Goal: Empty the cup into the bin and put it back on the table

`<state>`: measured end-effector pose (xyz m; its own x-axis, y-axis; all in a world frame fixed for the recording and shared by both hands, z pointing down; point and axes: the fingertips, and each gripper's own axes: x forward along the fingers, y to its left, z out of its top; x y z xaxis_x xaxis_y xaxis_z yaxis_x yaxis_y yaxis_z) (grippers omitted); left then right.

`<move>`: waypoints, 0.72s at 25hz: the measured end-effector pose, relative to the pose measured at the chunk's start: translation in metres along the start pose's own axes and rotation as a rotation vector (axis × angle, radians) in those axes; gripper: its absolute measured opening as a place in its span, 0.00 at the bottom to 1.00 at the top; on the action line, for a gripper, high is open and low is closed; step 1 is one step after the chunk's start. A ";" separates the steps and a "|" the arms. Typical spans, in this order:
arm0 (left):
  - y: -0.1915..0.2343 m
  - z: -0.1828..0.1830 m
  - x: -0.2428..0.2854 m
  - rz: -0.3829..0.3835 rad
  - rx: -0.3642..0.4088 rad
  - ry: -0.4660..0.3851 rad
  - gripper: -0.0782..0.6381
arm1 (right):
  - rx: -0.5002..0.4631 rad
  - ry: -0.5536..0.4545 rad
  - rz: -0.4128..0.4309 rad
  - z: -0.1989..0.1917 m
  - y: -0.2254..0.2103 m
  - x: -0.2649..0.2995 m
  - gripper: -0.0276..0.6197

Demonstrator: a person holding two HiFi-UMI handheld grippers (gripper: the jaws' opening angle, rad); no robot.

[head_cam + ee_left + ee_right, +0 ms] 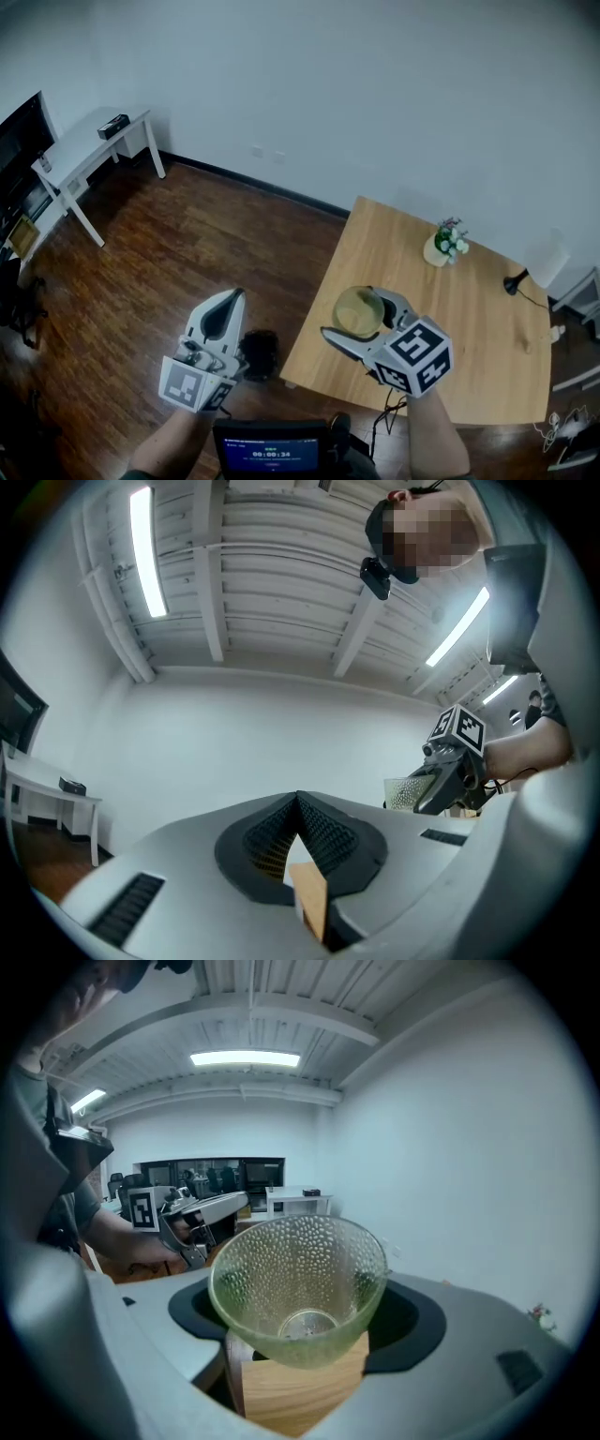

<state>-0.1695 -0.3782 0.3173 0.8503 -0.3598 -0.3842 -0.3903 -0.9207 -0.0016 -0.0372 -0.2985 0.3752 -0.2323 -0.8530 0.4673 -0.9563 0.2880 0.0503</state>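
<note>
Currently in hand: the pebbled glass cup (pixel 298 1279), pinched by the right claw (pixel 352 315) with one jaw pressed to each side of its wall and its mouth facing up.
Cup's place: in the air above the near left part of the wooden tabletop (pixel 469 347), not touching it.
Cup's contents: nothing visible; the right gripper view looks straight in to a bare glass bottom.
Left claw (pixel 228 306): pressed together at the tips, carrying nothing, raised over the floor to the left of the tabletop.
Bin (pixel 261 364): small and black, on the wooden floor just beside the tabletop's near left corner. Its inside is too dark to tell what lies in it.
Vase (pixel 437 251): pale, at the far side of the tabletop, with a small bunch of flowers (pixel 451 236) in it.
Step, as I judge it: the cup looks emptied, so setting it back down is what remains.
Doing it well: choose bare wood well apart from the vase and turn the cup until its base is level. Lower it until the base sits flat, and only then spread the jaws, because smooth glass may slip if the grip loosens early.
</note>
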 end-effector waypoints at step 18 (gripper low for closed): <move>-0.176 -0.059 0.122 -0.180 -0.073 0.064 0.10 | 0.140 -0.015 -0.179 -0.110 -0.131 -0.152 0.66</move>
<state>0.0242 -0.2686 0.3250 0.9256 -0.1953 -0.3241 -0.2056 -0.9786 0.0027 0.1426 -0.1586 0.3945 -0.0587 -0.8917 0.4487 -0.9975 0.0696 0.0078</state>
